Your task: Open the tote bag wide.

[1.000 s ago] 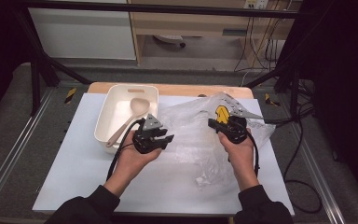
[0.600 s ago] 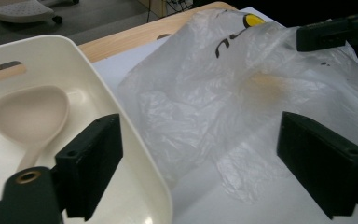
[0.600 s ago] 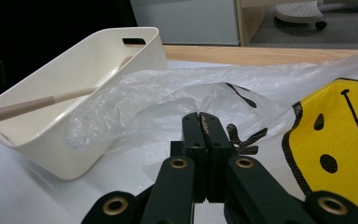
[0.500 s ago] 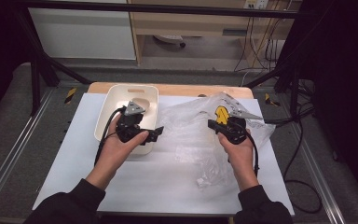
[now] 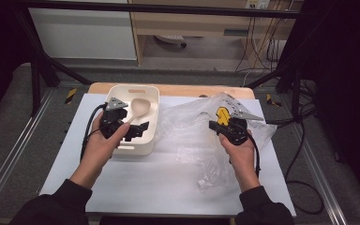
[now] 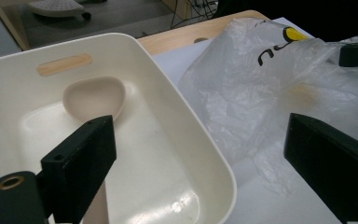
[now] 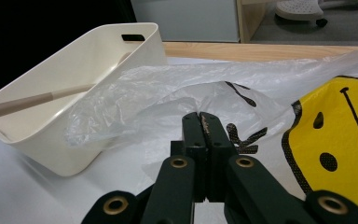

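Left tongs (image 5: 138,130) hang wide open over the near end of the bin (image 5: 150,101); the jaws have just been opening, and nothing sits between them now. In the left gripper view the two jaws stand far apart, one over the bin floor, the other out over the bag (image 6: 279,88).

The spoon (image 5: 139,107) lies inside the bin, bowl toward the far end, handle running back toward the near rim. In the right gripper view its handle (image 7: 32,103) slants up over the bin's near edge. It looks freshly let go, so that drop seems done.

Right tongs (image 7: 200,128) are closed tight, jaws pressed together. Plastic lies right around the tips; I cannot tell whether a fold is pinched between them. They rest on the crumpled clear bag (image 5: 201,136) with the yellow smiley print (image 7: 340,135), right of the bin on the white tabletop (image 5: 136,183).

Stage: spoon is out of the bag and in the bin. Left to do, as I judge it: pull the left hand clear, check the bag for anything else. The bag looks flat and empty, though its folds hide some.
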Demonstrator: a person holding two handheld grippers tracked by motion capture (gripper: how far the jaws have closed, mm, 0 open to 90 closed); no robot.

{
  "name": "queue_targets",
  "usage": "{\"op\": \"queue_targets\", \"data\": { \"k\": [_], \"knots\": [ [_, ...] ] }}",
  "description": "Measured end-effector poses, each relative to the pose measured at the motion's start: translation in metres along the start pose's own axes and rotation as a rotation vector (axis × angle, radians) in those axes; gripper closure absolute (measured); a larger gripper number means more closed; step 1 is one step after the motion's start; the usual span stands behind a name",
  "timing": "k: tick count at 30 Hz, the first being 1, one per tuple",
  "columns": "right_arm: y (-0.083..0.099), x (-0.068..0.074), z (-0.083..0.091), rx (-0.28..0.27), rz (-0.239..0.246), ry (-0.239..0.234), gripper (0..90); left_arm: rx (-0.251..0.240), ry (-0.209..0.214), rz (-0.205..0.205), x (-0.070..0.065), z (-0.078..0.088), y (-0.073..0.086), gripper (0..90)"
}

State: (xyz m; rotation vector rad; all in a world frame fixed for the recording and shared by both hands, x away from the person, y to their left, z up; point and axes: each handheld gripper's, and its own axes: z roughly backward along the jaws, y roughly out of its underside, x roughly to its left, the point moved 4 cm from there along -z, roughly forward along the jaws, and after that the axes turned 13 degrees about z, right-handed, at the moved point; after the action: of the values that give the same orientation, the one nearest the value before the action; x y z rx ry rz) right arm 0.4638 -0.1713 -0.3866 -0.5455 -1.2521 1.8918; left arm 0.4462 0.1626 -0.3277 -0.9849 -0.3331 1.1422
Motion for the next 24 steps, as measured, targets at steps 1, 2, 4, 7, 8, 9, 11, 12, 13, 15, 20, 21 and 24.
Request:
{"op": "queue_targets", "data": {
  "k": [1, 2, 4, 7, 8, 9, 11, 12, 13, 15, 20, 21, 24],
  "knots": [
    [0.000, 0.000, 0.000, 0.000, 0.000, 0.000, 90.0, -0.004, -0.003, 0.002, 0.001, 0.001, -0.001, 8.7],
    [0.000, 0.000, 0.000, 0.001, 0.000, 0.000, 90.0, -0.005, -0.009, 0.005, 0.003, 0.002, -0.001, 8.7],
    [0.000, 0.000, 0.000, 0.001, 0.001, 0.001, 90.0, -0.003, -0.013, 0.006, 0.006, 0.004, -0.002, 8.7],
    [0.001, 0.000, 0.000, 0.002, 0.001, 0.001, 90.0, -0.003, -0.021, 0.011, 0.010, 0.006, -0.003, 8.7],
    [0.001, 0.000, 0.000, 0.002, 0.001, 0.001, 90.0, -0.004, -0.025, 0.010, 0.012, 0.007, -0.003, 8.7],
    [0.001, 0.000, 0.000, 0.003, 0.001, 0.002, 90.0, -0.006, -0.028, 0.014, 0.013, 0.008, -0.003, 8.6],
    [0.001, -0.001, -0.001, 0.003, 0.001, 0.001, 90.0, -0.004, -0.033, 0.014, 0.016, 0.009, -0.004, 8.7],
    [0.001, -0.001, -0.001, 0.003, 0.001, 0.002, 90.0, -0.003, -0.035, 0.015, 0.017, 0.010, -0.004, 8.7],
    [0.001, -0.001, -0.001, 0.004, 0.003, 0.002, 90.0, -0.004, -0.039, 0.016, 0.019, 0.010, -0.004, 8.7],
    [0.002, -0.001, -0.001, 0.005, 0.003, 0.002, 90.0, -0.002, -0.043, 0.016, 0.022, 0.011, -0.004, 8.7],
    [0.002, -0.001, -0.001, 0.008, 0.003, 0.002, 90.0, -0.009, -0.050, 0.028, 0.030, 0.014, -0.004, 8.7],
    [0.002, -0.001, -0.001, 0.008, 0.004, 0.001, 90.0, -0.009, -0.053, 0.029, 0.031, 0.014, -0.004, 8.7],
    [0.002, 0.000, -0.002, 0.010, 0.005, 0.001, 90.0, -0.015, -0.059, 0.036, 0.036, 0.015, -0.004, 8.7]
  ]
}}
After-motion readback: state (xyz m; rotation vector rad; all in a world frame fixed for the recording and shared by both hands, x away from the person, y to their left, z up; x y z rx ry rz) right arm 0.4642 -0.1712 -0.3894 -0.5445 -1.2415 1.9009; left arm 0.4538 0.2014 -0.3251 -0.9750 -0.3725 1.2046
